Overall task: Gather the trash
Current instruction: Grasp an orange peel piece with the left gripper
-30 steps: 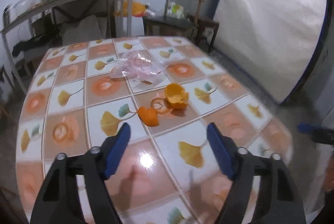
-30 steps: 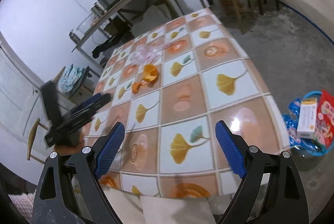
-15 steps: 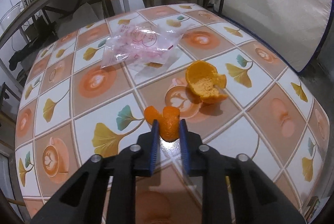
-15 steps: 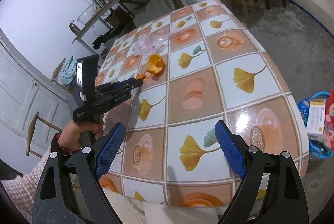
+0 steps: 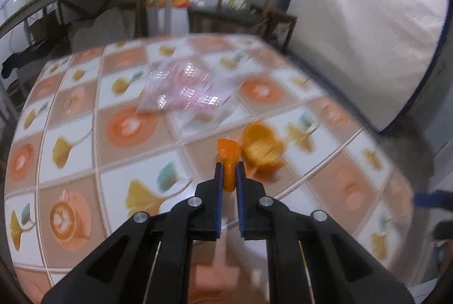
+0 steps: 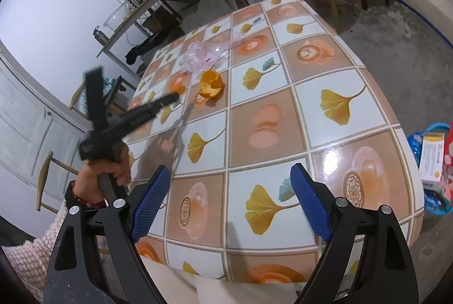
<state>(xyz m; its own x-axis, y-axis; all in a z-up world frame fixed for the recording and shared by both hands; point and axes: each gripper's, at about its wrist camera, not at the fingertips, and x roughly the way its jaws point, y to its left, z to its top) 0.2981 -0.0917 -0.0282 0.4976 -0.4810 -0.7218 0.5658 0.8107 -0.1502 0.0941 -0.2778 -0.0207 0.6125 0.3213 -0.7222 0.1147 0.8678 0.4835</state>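
**Left fingers close on the small peel**

Closing fast, the left gripper [image 5: 229, 172] has gone from wide apart a second ago, with the small peel [image 5: 228, 162] lying loose on the desk [image 5: 85, 162] well ahead of it, to a near-shut pinch with that peel between its blue fingers [image 5: 218, 182]. Both pads press on the peel, and the jaws are closing the last bit onto it. The whole left view is smeared, so the hand is moving. Whether the peel has left the desk I cannot tell.

For the task, this means the first scrap is secured; a drop-off is the likely next step, perhaps the blue bag [image 6: 430, 162] on the floor off the desk's right edge.

The peel is a narrow strip. Its long axis runs along the fingers, pointing away from the camera, with the curled end sticking out past the tips towards the big peel [image 5: 262, 151], a cupped shell just beside it with its hollow facing up. A clear wrapper [image 5: 187, 88] lies further back.

The right gripper [image 6: 229, 204] hangs over the near desk edge, fingers wide apart and holding nothing.
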